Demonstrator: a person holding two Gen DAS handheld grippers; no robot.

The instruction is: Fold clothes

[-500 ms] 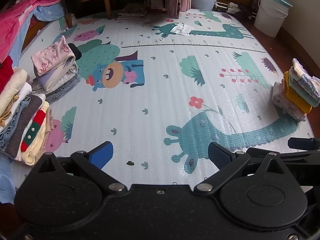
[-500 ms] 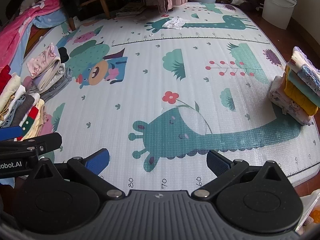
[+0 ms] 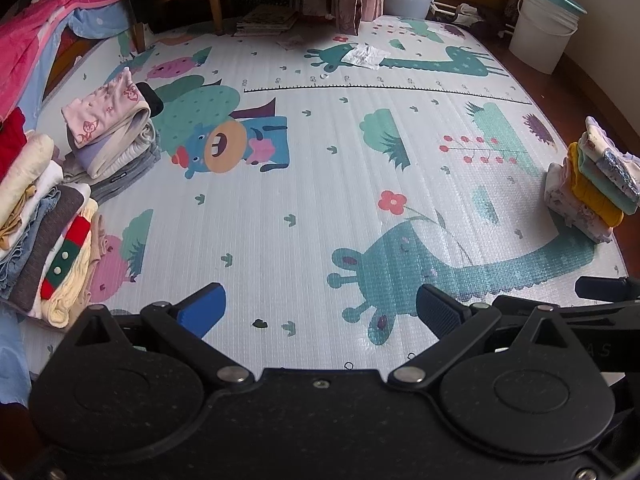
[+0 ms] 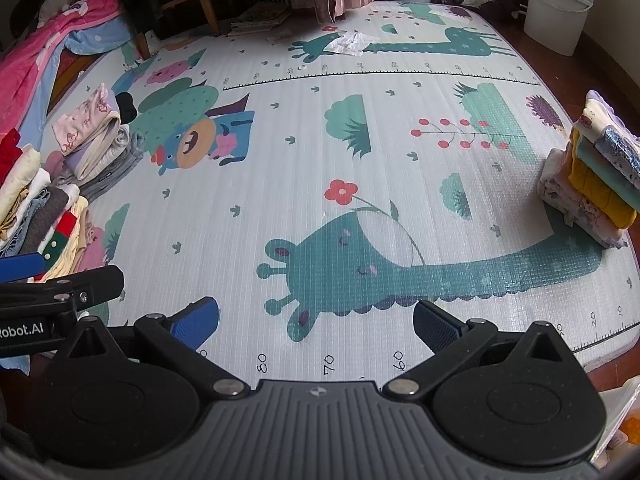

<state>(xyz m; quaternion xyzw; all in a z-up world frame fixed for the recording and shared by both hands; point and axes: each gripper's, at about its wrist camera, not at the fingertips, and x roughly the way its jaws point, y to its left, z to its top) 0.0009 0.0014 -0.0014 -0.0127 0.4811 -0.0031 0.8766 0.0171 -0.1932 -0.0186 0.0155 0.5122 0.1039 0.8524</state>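
Both grippers, left [image 3: 320,308] and right [image 4: 316,318], spread wide, empty, hovering over bare mat [image 3: 320,184]; unfolded clothes pile [image 3: 44,232] lies far left, nearer left gripper; folded stack [image 3: 592,188] far right

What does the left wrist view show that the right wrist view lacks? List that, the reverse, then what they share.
Left wrist only: part of the right gripper at the right edge.
Right wrist only: the printed numbers 80, 70, 60 on the mat, and the left gripper with its Robot.AI label.
Both: the folded stack, loose clothes pile, white bucket, and open fingers.
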